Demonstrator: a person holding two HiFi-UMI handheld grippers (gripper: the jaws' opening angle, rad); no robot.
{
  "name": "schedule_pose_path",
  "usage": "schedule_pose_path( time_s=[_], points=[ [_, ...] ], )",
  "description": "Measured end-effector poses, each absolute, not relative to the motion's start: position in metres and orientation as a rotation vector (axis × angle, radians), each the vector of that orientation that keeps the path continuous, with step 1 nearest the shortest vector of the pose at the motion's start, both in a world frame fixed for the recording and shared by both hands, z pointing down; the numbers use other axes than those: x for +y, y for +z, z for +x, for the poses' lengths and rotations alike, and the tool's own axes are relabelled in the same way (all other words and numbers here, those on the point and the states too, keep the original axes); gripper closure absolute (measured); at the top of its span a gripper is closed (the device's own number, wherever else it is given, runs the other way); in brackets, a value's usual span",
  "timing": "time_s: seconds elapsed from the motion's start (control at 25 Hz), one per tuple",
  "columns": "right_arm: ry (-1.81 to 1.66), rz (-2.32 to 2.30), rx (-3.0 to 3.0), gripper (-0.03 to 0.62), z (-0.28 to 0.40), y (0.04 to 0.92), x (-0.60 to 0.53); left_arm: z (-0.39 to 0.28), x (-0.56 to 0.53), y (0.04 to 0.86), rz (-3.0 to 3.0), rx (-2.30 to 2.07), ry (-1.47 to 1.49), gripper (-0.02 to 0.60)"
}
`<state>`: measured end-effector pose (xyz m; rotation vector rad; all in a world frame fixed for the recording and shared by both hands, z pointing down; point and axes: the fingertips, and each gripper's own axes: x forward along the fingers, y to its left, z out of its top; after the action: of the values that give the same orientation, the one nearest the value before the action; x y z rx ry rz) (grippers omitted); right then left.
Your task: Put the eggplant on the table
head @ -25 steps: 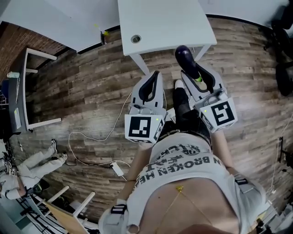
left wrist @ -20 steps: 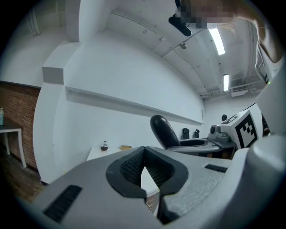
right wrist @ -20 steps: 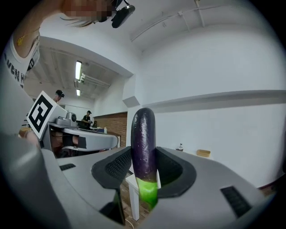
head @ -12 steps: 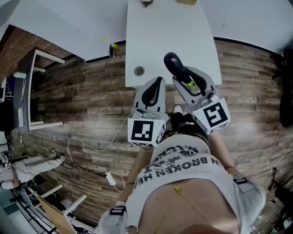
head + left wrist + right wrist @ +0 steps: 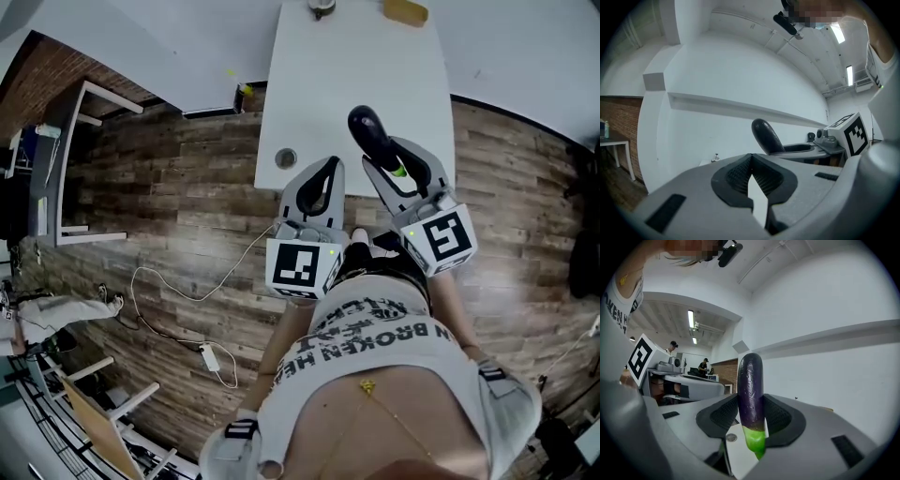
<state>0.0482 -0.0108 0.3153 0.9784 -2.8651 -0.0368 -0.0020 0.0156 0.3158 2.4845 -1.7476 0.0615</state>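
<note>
shirt (image 5: 375, 330) print reading "BROKEN HE", upside down, rest unclear

The head view looks steeply down from above the person's torso (image 5: 375, 347), taking in the left gripper (image 5: 330, 167), the right gripper (image 5: 386, 155), the wooden floor (image 5: 169, 206) and, farther off, the white table (image 5: 319, 84). The left gripper view sits close behind its own jaws and faces level toward a white wall (image 5: 740, 75), with the right gripper at its right. The right gripper view looks along its jaws, the eggplant (image 5: 751, 390) very near the lens and the left gripper's marker cube (image 5: 641, 358) at its left. All three views share both grippers
</note>
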Motion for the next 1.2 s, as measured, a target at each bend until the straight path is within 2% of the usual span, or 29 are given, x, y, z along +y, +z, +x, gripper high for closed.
schedule_pose_path(
  time_s=[0.72, 1.2],
  points=[
    [0.019, 1.207, -2.743, 0.424, 0.057, 0.326, -0.052, -0.016, -0.035, 0.324, 2.566, -1.582, 0.071, 0.583],
    [-0.036, 1.268, -2.639, 0.424, 0.003, 0.323, -0.100, -0.055, -0.092, 0.320, 2.658, -1.426, 0.052, 0.583]
  ],
)
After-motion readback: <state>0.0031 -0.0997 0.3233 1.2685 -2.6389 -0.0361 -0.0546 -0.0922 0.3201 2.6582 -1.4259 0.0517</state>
